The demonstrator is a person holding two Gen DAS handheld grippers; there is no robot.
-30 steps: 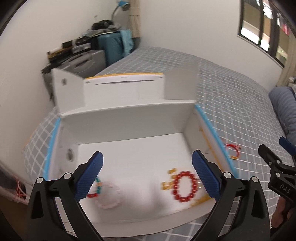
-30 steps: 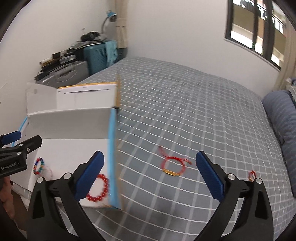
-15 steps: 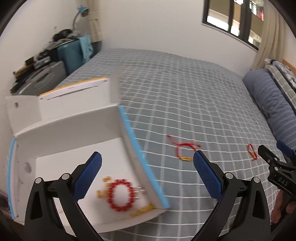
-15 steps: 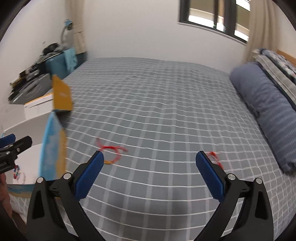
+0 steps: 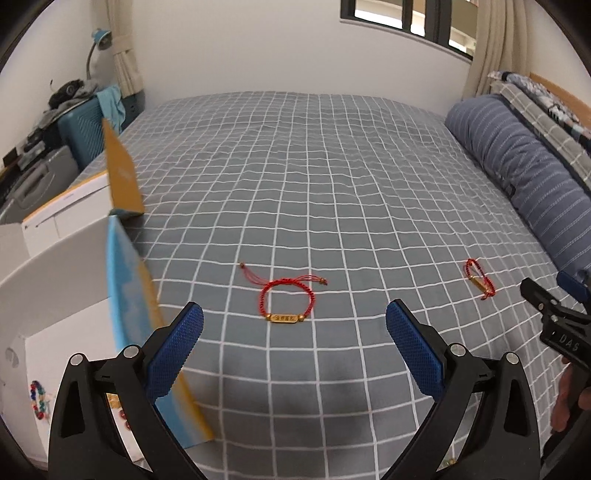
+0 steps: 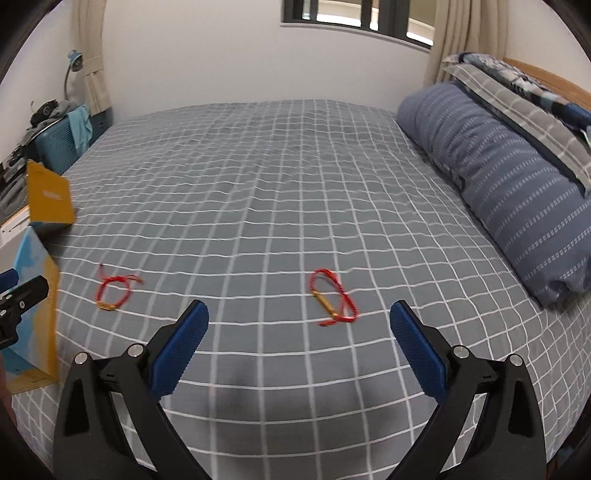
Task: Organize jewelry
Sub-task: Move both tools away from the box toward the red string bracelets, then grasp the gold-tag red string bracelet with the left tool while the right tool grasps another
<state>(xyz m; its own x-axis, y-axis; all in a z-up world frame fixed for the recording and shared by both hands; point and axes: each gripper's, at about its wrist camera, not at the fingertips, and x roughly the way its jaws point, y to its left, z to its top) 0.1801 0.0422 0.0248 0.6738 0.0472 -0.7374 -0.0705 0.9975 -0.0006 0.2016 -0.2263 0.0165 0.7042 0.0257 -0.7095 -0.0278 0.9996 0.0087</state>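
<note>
Bracelet (image 5: 286,303) ahead between spread left gripper (image 5: 294,331) jaws, untouched

left claw (image 5: 294,332) agape, right claw (image 6: 299,330) agape

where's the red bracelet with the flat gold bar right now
It lies on the grey checked bedspread, centred ahead of the open left gripper, right of the white box.

Home bedroom, checked bedspread (image 6: 280,192), striped pillow (image 6: 495,184), curtained window (image 5: 406,18)
</note>
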